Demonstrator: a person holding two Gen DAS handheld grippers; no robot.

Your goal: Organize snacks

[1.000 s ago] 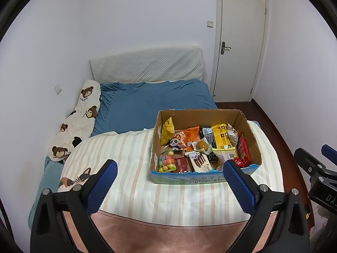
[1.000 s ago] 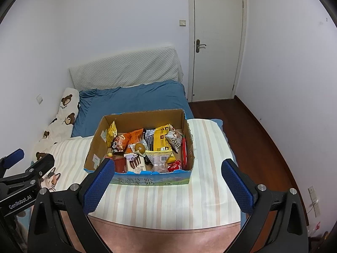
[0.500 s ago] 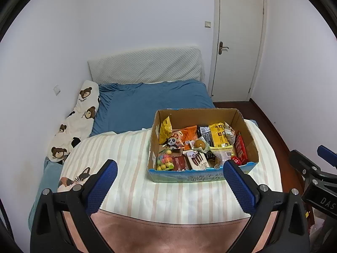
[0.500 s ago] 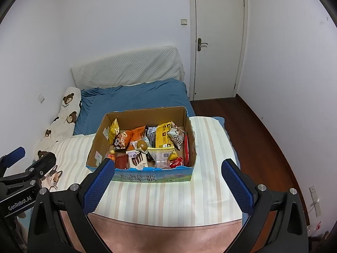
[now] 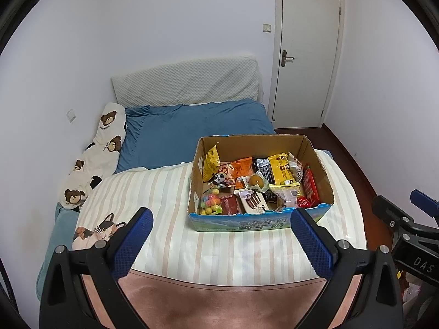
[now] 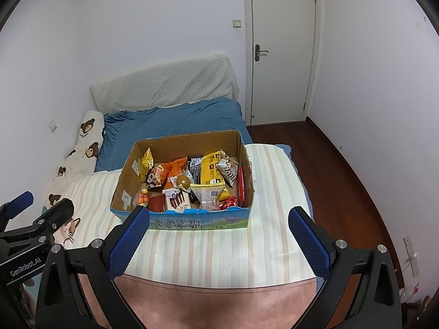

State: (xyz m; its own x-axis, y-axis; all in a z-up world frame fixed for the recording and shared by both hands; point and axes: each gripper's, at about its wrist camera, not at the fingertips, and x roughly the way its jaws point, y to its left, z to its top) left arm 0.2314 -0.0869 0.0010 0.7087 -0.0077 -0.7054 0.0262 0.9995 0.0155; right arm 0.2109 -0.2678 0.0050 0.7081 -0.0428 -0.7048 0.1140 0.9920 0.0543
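- Sitting on the striped blanket [image 5: 170, 192] of the bed, the cardboard box [image 5: 260, 222] holds the snacks [image 5: 255, 183], packets heaped inside it.
- The left gripper [image 5: 221, 220] is spread wide and empty, short of the box's near wall, the box ahead and to its right.
- The right gripper [image 6: 219, 219] is likewise spread and empty; the box lies ahead between its fingers, untouched.

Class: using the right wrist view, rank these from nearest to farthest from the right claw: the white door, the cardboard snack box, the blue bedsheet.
1. Cardboard snack box, just ahead of the right claw, on the striped blanket.
2. Blue bedsheet, beyond the box.
3. White door, in the far wall, right of centre.
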